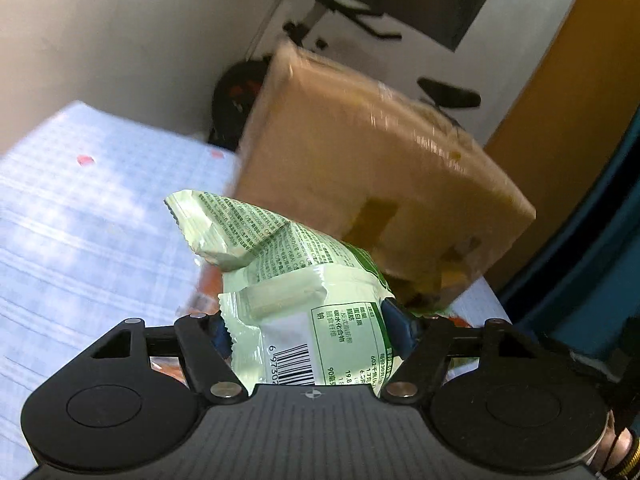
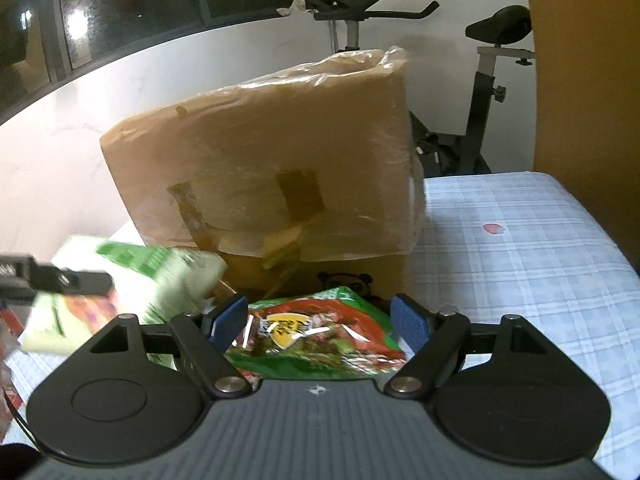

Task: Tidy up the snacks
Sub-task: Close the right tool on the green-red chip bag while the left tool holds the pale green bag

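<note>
- Currently two snack packets are counted, one per gripper, plus one cardboard box (image 2: 264, 168) and one bed-like surface under a blue checked sheet (image 2: 520, 248).
- Left gripper (image 1: 316, 332): a pale green snack packet (image 1: 304, 280) is clamped between the blue pads (image 1: 396, 328), barcode and nutrition table turned to the camera. The packet's crimped upper end is crumpled and sticks up ahead of the fingers.
- In the right wrist view the same pale green packet is seen blurred at lower left, beside the box's lower corner, with the left gripper's black finger across it.
- Right gripper (image 2: 320, 320): a red-and-green snack packet (image 2: 320, 336) with a yellow shield logo is seen between the blue pads (image 2: 410, 324). The pads sit at the packet's edges, so it is read as gripped at moderate width; contact on the left pad is not fully clear.
- The box is wrapped in clear film, patched with brown tape, and stands on the sheet just behind both packets. Its top is covered by film; contents cannot be told.
- One exercise bike (image 2: 488, 80) is visible behind the box, against the white wall.
</note>
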`<state>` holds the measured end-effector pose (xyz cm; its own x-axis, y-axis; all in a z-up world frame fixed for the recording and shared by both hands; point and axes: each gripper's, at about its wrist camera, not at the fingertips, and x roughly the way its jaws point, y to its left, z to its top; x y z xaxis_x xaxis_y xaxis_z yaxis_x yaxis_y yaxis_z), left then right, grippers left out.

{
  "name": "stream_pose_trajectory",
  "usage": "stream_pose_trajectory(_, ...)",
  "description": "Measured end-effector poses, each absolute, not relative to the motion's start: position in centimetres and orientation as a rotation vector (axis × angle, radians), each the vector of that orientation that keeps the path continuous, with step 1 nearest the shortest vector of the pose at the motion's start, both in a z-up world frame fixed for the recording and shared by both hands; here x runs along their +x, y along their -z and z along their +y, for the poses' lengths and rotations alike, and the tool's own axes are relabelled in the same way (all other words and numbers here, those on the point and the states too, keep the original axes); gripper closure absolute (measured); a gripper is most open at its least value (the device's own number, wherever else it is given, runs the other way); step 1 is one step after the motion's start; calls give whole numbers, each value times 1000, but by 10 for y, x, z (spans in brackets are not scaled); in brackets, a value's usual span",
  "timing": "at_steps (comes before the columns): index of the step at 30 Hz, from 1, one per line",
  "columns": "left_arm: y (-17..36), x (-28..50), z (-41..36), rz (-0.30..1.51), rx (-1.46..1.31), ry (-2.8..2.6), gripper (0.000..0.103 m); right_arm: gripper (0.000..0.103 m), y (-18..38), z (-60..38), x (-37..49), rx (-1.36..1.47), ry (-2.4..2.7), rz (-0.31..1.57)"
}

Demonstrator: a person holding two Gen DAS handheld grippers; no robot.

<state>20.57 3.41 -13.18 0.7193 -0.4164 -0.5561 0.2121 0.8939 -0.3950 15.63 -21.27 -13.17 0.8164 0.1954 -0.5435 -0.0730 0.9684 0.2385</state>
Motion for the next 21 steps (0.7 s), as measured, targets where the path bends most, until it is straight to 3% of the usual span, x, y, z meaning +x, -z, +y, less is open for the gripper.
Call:
stream_pose_trajectory(4, 120, 196, 40, 635, -274, 306, 29, 21, 131, -222, 143, 208, -127, 604)
stream_pose_trajectory(7, 116, 193, 43, 617, -266, 291, 29, 12, 133, -228, 131, 210, -127, 614)
stream_pose_trajectory(21, 101, 180, 52, 550, -250, 254, 29, 11, 174, -218, 131, 68, -157, 759)
